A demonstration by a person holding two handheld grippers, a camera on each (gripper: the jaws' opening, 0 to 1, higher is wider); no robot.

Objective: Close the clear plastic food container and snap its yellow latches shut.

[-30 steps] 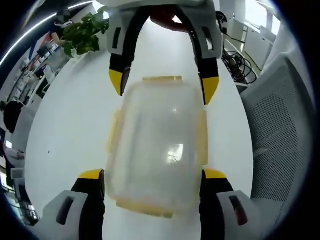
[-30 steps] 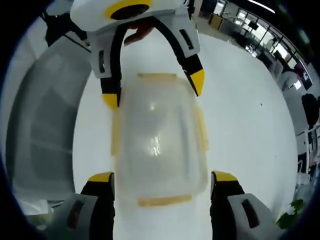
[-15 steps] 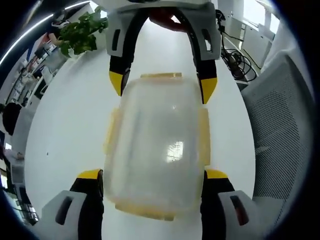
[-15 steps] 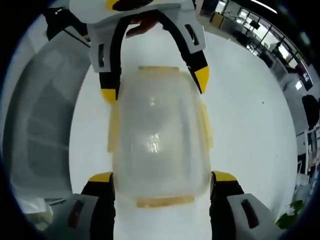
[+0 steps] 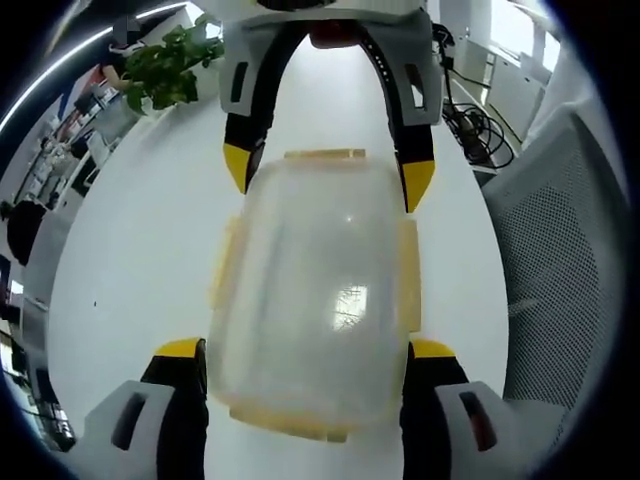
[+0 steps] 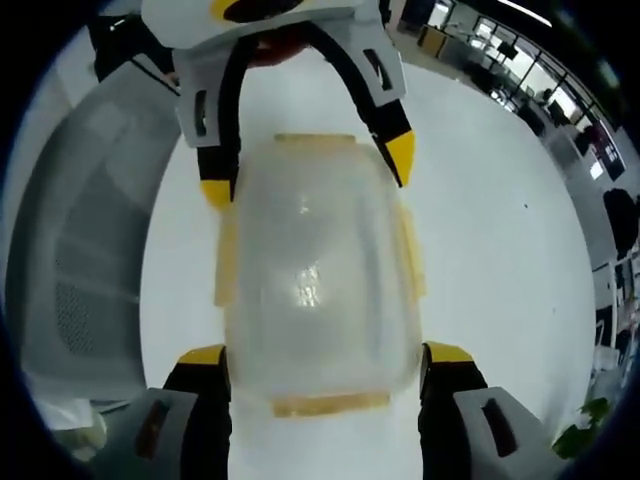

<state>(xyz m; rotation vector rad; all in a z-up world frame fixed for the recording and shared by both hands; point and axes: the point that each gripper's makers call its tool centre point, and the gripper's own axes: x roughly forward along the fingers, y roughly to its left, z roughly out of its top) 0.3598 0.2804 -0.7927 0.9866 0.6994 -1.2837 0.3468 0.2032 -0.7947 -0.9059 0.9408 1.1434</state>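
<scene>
We find the clear plastic food container (image 5: 315,300) resting on the white table (image 5: 130,260), lid down over the body, with both tongs straddling it from opposite ends. In the left gripper view, the left gripper (image 5: 305,365) stands wide open, its yellow-tipped jaws set either side of the container's near end and close against its walls; whether they touch, we cannot tell. The right gripper (image 5: 325,180) enters from the far side, likewise spread wide, its tips at the two far corners. The right gripper view confirms the same arrangement from the other end, with neither tool clamped on anything. The yellow latches (image 5: 325,156) on all four edges appear to stick outward, not folded down, though the blur leaves this uncertain. We judge the lid-closing step to be essentially done and the latching step to be in hand but not begun. The next move, in our judgement, calls for pressing one end latch down over the rim while the other gripper steadies the container, since it could slide on the smooth table. An office chair (image 5: 570,260) stands beside the table.
</scene>
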